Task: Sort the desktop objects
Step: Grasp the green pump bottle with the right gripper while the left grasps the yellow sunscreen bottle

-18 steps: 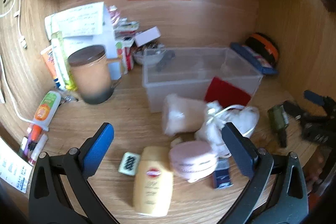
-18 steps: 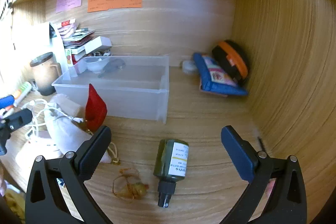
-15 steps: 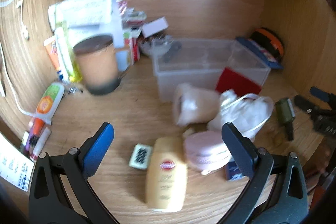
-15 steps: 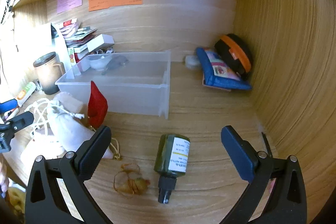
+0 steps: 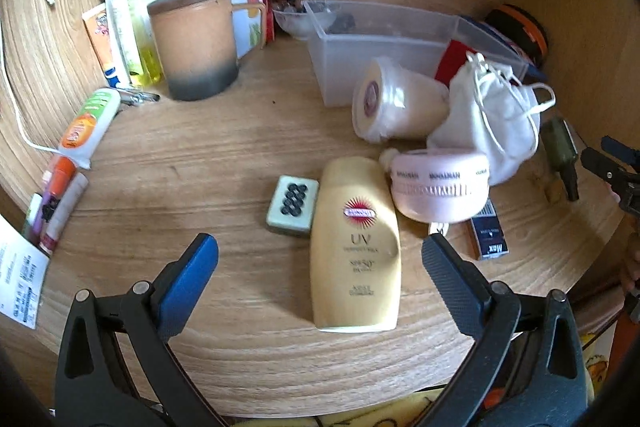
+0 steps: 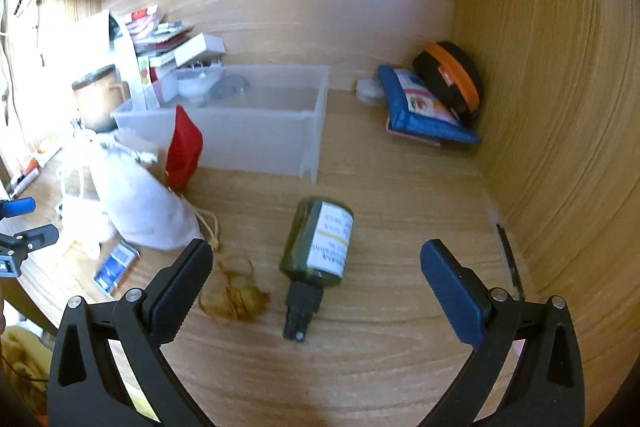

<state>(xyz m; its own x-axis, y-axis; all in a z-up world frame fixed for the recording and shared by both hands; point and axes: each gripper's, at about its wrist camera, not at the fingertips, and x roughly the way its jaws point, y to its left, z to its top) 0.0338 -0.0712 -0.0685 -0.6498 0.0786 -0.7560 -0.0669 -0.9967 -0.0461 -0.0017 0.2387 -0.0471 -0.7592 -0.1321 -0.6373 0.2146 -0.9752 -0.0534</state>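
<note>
My left gripper point(image 5: 320, 259) is open and empty above a yellow sunscreen bottle point(image 5: 356, 247) lying on the desk, the bottle between its fingers. A mahjong tile point(image 5: 292, 205), a pink round case point(image 5: 440, 183), a white drawstring bag point(image 5: 488, 115) and a wrapped roll point(image 5: 396, 105) lie beyond. My right gripper point(image 6: 316, 263) is open and empty over a dark green dropper bottle point(image 6: 320, 247) lying on its side. A clear plastic bin point(image 6: 256, 131) stands behind; it also shows in the left wrist view point(image 5: 384, 47).
A brown mug point(image 5: 196, 43), tubes and pens point(image 5: 84, 131) and papers crowd the left. A red pouch point(image 6: 182, 147), rubber bands point(image 6: 236, 295) and a small blue box point(image 5: 488, 235) lie about. A blue pouch point(image 6: 420, 115) and black-orange case point(image 6: 452, 79) fill the right corner by the wooden wall.
My left gripper has moved forward and down over the sunscreen bottle, which now lies between its fingers. My right gripper has closed in a little on the green bottle.
</note>
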